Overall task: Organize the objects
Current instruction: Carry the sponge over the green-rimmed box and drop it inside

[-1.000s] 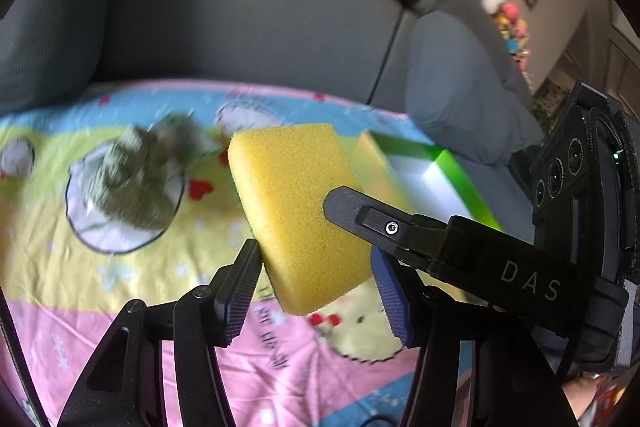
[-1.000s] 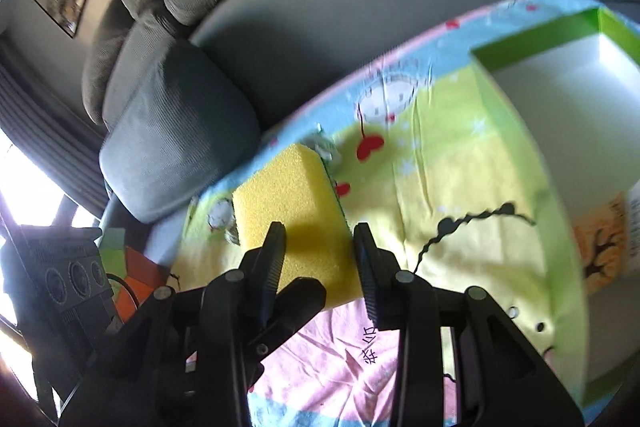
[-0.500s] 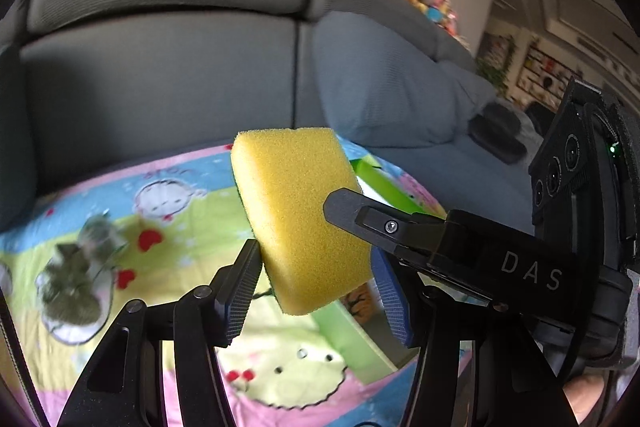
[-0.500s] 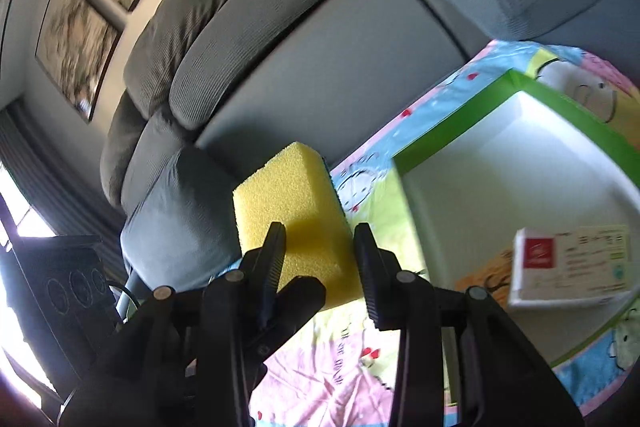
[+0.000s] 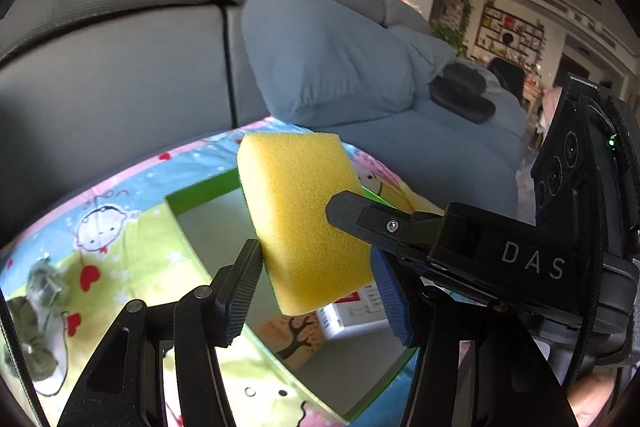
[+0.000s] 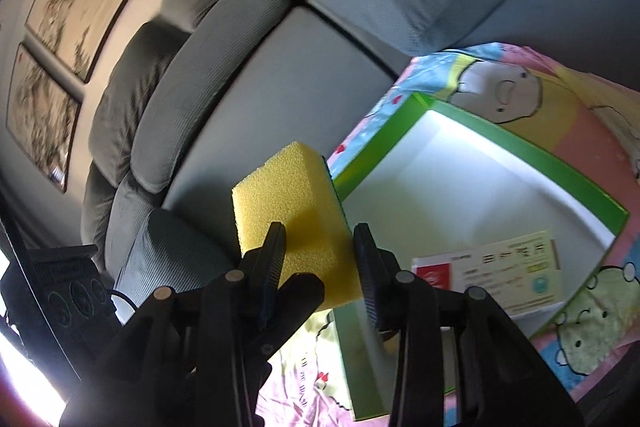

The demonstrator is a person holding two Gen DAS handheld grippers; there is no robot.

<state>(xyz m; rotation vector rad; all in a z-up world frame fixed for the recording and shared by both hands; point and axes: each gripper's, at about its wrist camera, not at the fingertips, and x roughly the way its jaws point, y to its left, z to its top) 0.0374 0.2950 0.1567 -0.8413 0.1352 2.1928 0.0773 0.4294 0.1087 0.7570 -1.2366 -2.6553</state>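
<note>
Moved: since a second ago we have carried the sponge [image 5: 304,227] away from above the crumpled green cloth [image 5: 28,339] to above the green-rimmed box [image 6: 520,143]; it sits the same in both tongs.
Sponge: yellow foam block with a thin green scouring face on one side, held in the air over the box's near-left corner, touching nothing but the tongs.
Handling: we judge it very light, soft and springy, not fragile, and rough enough not to slip; a hard squeeze would only dent it.
Where to hold: across the short width near the lower end, as now, pads flat on the faces.
Left tongs [image 5: 316,255]: clamped on the sponge's narrow sides.
Right tongs [image 6: 319,231]: clamped on the same sponge, one finger on the yellow face, the other on the green side.
Box: open and white inside, with a white-and-red carton [image 6: 500,275] lying flat near its near-right corner; the rest of its floor is bare.
Blanket [image 5: 132,267]: cartoon print, carrying the box and the cloth, which are well apart.
Sofa [image 5: 120,67]: grey cushions behind the blanket's far edge.
</note>
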